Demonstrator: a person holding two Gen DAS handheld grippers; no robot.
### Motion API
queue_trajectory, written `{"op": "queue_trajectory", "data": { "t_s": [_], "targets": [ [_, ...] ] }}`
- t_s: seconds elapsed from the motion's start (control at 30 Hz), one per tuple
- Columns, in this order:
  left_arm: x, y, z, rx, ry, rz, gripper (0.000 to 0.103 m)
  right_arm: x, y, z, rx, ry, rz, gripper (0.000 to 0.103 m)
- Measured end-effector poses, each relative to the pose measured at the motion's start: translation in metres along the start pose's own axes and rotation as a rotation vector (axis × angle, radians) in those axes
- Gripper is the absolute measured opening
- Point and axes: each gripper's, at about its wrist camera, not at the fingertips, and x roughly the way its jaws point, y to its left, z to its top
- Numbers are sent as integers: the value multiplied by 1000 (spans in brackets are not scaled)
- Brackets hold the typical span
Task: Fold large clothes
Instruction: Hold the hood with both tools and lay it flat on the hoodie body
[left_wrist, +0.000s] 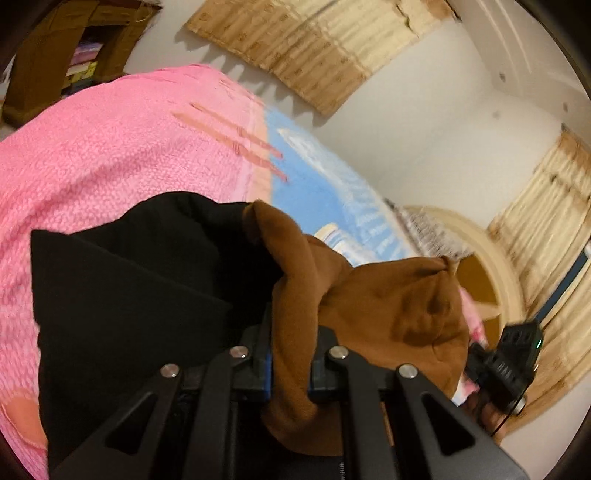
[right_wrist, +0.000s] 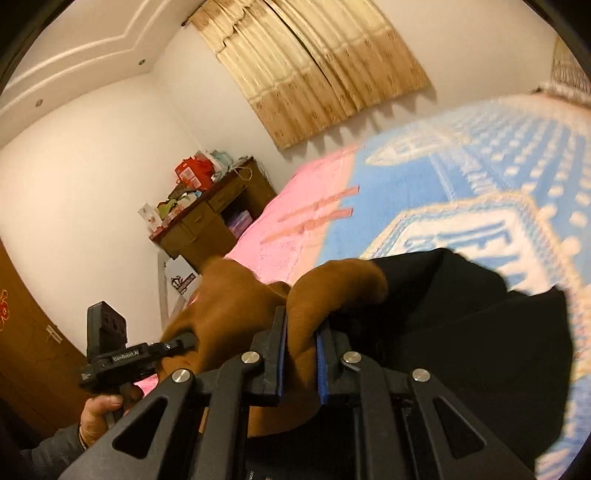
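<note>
A large garment, brown (left_wrist: 388, 306) on one side and black (left_wrist: 129, 295) on the other, hangs lifted above the bed. My left gripper (left_wrist: 290, 354) is shut on a bunched brown edge of it. My right gripper (right_wrist: 301, 354) is shut on another brown fold (right_wrist: 325, 291), with the black part (right_wrist: 461, 332) draping to its right. The right gripper also shows in the left wrist view (left_wrist: 506, 362), close beside the brown cloth. The left gripper shows in the right wrist view (right_wrist: 177, 343), held by a hand and gripping the brown cloth.
The bed is covered by a pink blanket (left_wrist: 110, 155) and a blue and white patterned blanket (right_wrist: 480, 166). A wooden desk (right_wrist: 210, 218) with clutter stands beside the bed. Beige curtains (right_wrist: 317, 66) hang on the white wall. A round headboard (left_wrist: 491, 266) lies beyond.
</note>
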Motion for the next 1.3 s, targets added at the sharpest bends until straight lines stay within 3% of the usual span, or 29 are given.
{"op": "queue_trajectory", "data": {
  "t_s": [0.13, 0.27, 0.37, 0.43, 0.5, 0.6, 0.7, 0.8, 0.87, 1.03, 1.13, 1.23, 1.3],
  "targets": [
    [15, 19, -15, -34, 61, 60, 12, 16, -13, -26, -70, 109, -201, 13],
    [21, 25, -28, -17, 76, 73, 18, 26, -35, -53, -20, 192, -217, 13],
    [16, 14, -27, 33, 75, 89, 21, 19, -32, -51, -35, 182, -237, 13],
    [7, 1, -27, 79, 62, 133, 36, 8, -27, -42, -56, 149, -281, 25],
    [-6, -11, -27, 125, 8, 159, 68, -4, -15, -34, -89, 91, -306, 26],
    [-23, -28, -32, 200, -110, 215, 93, -17, 7, -27, -113, 28, -236, 32],
    [-18, -38, -40, 278, -108, 260, 93, -12, 28, -32, -141, 41, -130, 51],
    [0, -31, -45, 303, -56, 306, 93, 13, 48, -43, -208, 105, -59, 51],
    [11, -28, -48, 322, -32, 350, 93, 34, 54, -45, -223, 155, -78, 51],
    [26, -24, -57, 369, -31, 430, 97, 69, 46, -25, -174, 157, -92, 51],
    [35, -26, -57, 384, -15, 446, 103, 119, 22, -32, -135, 311, -182, 51],
    [39, -27, -56, 395, 1, 463, 103, 125, 11, -36, -100, 276, -160, 50],
    [31, -28, -59, 393, 6, 456, 103, 120, 17, -42, -151, 265, -176, 50]
  ]
}}
